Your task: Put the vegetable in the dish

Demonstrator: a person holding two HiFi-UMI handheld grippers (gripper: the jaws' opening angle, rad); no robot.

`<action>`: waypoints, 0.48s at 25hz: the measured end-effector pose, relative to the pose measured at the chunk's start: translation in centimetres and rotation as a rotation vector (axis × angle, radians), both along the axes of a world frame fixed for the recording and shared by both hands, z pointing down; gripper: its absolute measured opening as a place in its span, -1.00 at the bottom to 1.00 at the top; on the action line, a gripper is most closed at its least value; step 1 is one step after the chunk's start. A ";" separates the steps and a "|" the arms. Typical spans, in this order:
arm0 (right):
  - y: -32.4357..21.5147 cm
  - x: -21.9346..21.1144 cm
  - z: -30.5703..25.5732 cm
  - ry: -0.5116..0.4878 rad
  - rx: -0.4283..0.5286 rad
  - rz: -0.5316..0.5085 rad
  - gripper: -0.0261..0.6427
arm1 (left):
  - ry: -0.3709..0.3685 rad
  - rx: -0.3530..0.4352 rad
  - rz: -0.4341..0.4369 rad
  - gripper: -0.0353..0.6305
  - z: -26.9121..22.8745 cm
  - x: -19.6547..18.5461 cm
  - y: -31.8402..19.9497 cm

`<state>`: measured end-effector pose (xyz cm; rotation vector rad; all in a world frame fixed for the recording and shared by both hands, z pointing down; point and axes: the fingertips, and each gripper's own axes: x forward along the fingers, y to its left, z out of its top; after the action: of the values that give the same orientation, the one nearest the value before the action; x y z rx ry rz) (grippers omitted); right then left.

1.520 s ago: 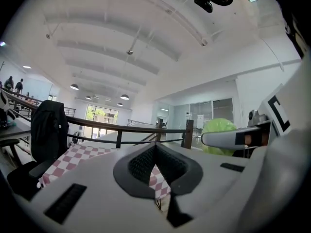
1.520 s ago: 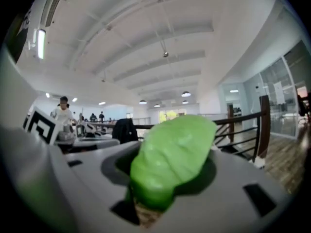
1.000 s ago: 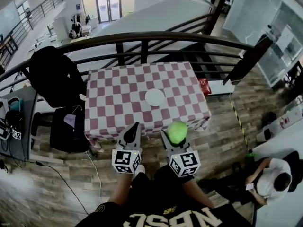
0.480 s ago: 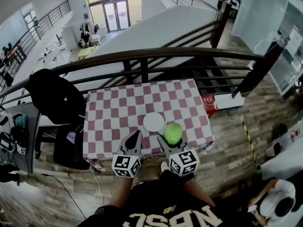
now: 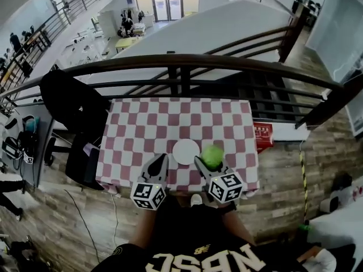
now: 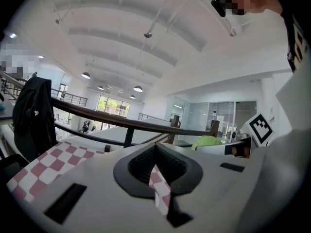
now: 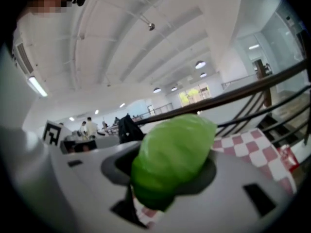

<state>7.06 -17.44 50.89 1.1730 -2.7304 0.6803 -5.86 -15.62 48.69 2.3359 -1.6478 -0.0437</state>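
A round white dish (image 5: 185, 151) sits on the red-and-white checked table (image 5: 142, 135), near its front edge. My right gripper (image 5: 206, 162) is shut on a green leafy vegetable (image 5: 212, 155), held just right of the dish over the table's front edge. In the right gripper view the vegetable (image 7: 172, 157) fills the space between the jaws. My left gripper (image 5: 161, 159) hangs just left of the dish with its jaws together and nothing in them. The left gripper view shows those closed jaws (image 6: 156, 171) and the vegetable (image 6: 206, 141) off to the right.
A black curved railing (image 5: 187, 67) runs behind the table. To the table's left stands a chair with a black jacket (image 5: 71, 101) on it. A red box (image 5: 262, 136) lies right of the table. Wooden floor (image 5: 283, 174) surrounds the table.
Both grippers have come forward from over the floor to the table's front edge. The vegetable, still gripped, now hangs beside the dish. The left gripper stays shut.
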 end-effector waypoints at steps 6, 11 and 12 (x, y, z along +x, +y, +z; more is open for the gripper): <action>-3.2 -1.3 6.7 0.069 -0.146 -0.028 -0.32 | -0.014 -0.098 0.003 -0.84 4.5 -1.6 -2.5; -4.5 -3.0 12.5 0.032 -0.312 0.013 -0.32 | -0.009 -0.191 0.031 -0.84 8.4 -3.5 -4.2; -4.6 -3.5 13.5 0.017 -0.345 0.011 -0.32 | -0.002 -0.209 0.032 -0.84 9.1 -3.9 -4.5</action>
<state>3.53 -22.08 64.44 1.1037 -2.4591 1.0821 -9.76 -20.07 57.76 2.2045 -1.5354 0.1318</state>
